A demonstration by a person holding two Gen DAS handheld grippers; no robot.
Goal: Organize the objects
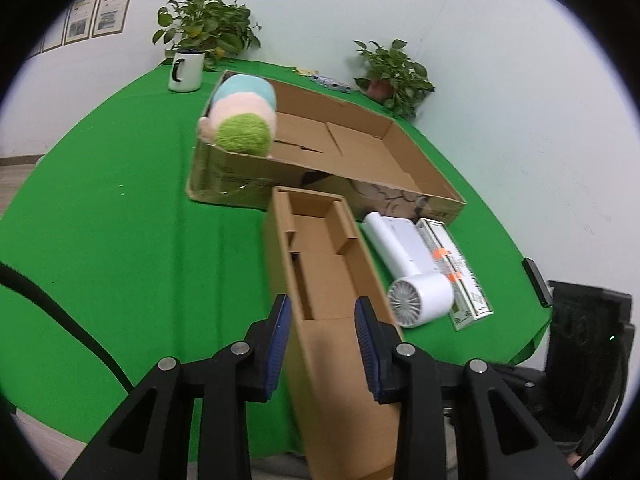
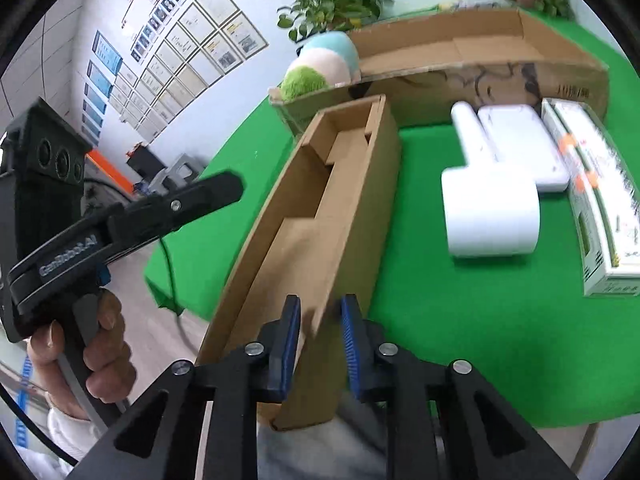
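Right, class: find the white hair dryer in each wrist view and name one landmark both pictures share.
Left wrist view: the white hair dryer lies right of centre on the green cloth, beside the narrow cardboard box.
Right wrist view: the hair dryer is in the upper right, blurred, right of the same box.
Shared landmark: the plush toy at the big cardboard tray's end.

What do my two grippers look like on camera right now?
Both the left gripper and the right gripper have black triangular-cutout linkages, silver pivot bolts and blue ribbed pads. The left's side carries white lettering, a black cable, and a white sleeve.
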